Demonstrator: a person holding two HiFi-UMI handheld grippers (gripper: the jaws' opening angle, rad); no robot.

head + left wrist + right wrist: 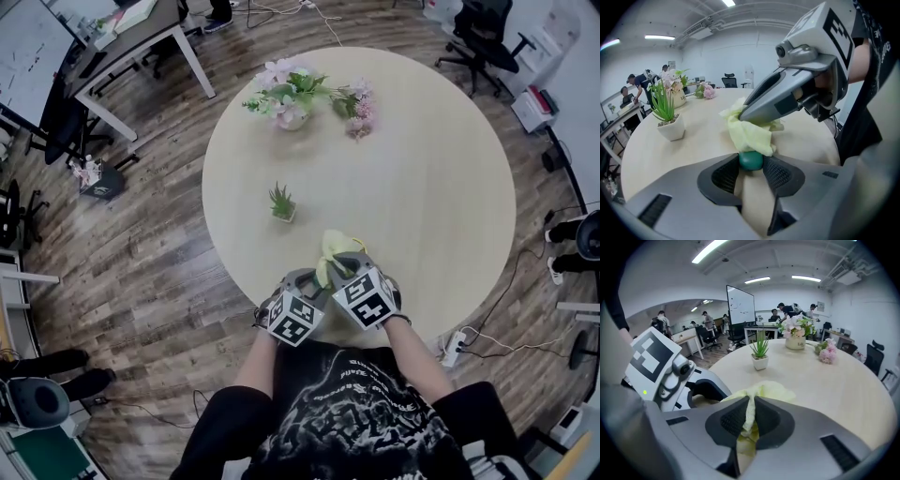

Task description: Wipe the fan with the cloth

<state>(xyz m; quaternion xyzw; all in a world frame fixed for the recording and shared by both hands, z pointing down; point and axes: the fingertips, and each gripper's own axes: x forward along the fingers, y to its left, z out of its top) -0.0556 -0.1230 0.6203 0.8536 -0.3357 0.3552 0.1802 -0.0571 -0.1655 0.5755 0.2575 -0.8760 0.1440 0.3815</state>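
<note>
**A:** On the near side of the small potted plant, the left claw is clamping the rounded green end of what I am taking for the fan. The rest of it is hiding under the yellow cloth.

**B:** And what is the right claw doing?

**A:** It is pinching a thin fold of that cloth, with its pads pressing together on it, right over the green end.

**B:** So what is worrying you?

**A:** Two things. The fold is looking narrow, so a hard rub is likely pulling it free of the pads. And the left claw is gripping a round, smooth-looking shape, so a sideways drag is risking the fan twisting or popping out onto the surface.

**B:** Is the plant in danger?

**A:** It is standing well apart, on the far side from the person, so only a wide sweep is threatening it. I cannot tell whether the fan is resting on the surface or hanging clear of it.
</note>
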